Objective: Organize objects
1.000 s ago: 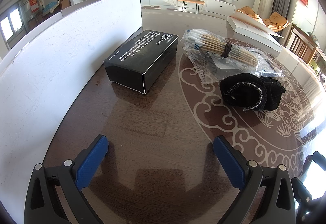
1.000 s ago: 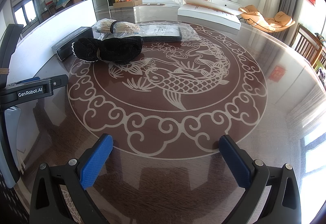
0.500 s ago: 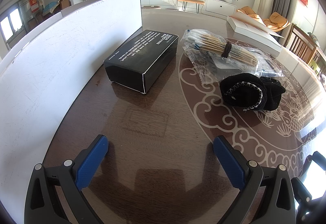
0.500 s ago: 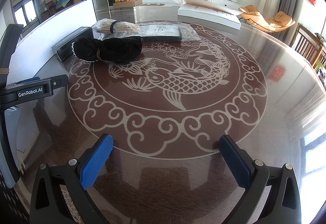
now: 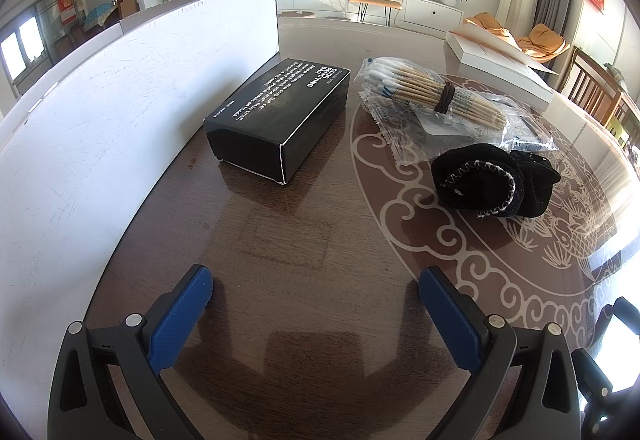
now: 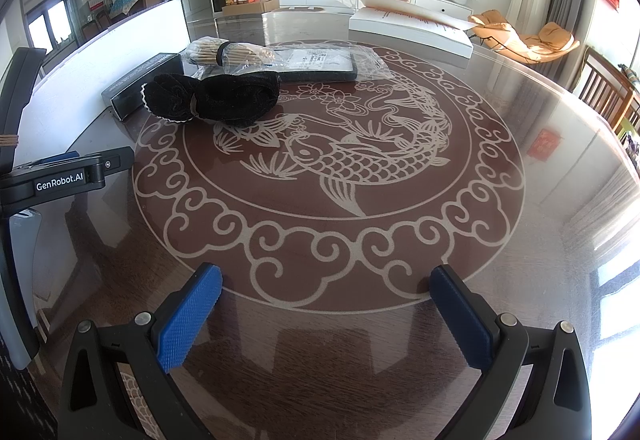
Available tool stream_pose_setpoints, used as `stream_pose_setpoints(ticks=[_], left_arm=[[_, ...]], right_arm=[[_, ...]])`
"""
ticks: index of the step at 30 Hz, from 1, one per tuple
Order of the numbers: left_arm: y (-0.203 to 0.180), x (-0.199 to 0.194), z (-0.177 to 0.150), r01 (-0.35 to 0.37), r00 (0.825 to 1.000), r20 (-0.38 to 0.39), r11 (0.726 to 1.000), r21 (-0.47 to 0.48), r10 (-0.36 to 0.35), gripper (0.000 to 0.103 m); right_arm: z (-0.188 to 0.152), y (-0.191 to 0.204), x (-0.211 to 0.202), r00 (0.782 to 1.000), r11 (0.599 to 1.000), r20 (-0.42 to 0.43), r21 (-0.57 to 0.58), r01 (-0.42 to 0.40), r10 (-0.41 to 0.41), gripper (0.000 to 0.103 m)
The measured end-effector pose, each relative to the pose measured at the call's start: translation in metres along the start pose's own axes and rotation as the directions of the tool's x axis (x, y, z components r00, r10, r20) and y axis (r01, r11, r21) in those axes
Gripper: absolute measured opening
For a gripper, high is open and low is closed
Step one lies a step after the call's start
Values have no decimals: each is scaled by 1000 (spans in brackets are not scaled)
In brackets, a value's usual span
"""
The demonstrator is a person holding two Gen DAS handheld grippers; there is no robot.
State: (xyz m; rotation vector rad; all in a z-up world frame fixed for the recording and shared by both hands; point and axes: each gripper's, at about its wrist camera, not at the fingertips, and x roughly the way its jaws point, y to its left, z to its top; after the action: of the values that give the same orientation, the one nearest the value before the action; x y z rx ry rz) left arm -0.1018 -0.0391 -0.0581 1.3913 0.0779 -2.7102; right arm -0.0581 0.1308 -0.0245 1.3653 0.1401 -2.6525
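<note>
We judge nothing is sorted yet: our left gripper and right gripper hover spread and empty, well short of the glossy black cardboard box, bagged wooden swab bundle and rolled black knit cloth on the patterned brown round table, so next we reach and pinch one.

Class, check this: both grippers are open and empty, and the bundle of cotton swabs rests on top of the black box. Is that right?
Not quite. The bundle of cotton swabs lies beside the black box, on the plastic packets, as the left wrist view shows. Both the left gripper and right gripper are open and empty.

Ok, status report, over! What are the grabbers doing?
Left gripper open, empty. Right gripper open, empty. Black box, swab bundle, black cloth untouched. Nothing blocking.
</note>
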Motion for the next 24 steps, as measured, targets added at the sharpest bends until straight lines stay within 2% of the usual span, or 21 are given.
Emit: stream_pose_setpoints(ticks=[6, 10, 12, 17, 24], left_arm=[[0, 0, 0, 0, 1000, -2, 1000, -1, 0, 103], [0, -8, -8, 37, 994, -103, 998, 57, -31, 103], [2, -13, -14, 51, 991, -125, 996, 75, -42, 103], [7, -25, -33, 86, 994, -75, 989, 119, -78, 103], [7, -26, -33, 85, 994, -74, 989, 123, -76, 103]], right_arm=[[0, 0, 0, 1000, 1000, 0, 0, 0, 0, 103], [0, 0, 0, 1000, 1000, 0, 0, 0, 0, 103], [0, 0, 0, 1000, 1000, 0, 0, 0, 0, 103], [0, 0, 0, 1000, 1000, 0, 0, 0, 0, 103], [0, 0, 0, 1000, 1000, 0, 0, 0, 0, 103]])
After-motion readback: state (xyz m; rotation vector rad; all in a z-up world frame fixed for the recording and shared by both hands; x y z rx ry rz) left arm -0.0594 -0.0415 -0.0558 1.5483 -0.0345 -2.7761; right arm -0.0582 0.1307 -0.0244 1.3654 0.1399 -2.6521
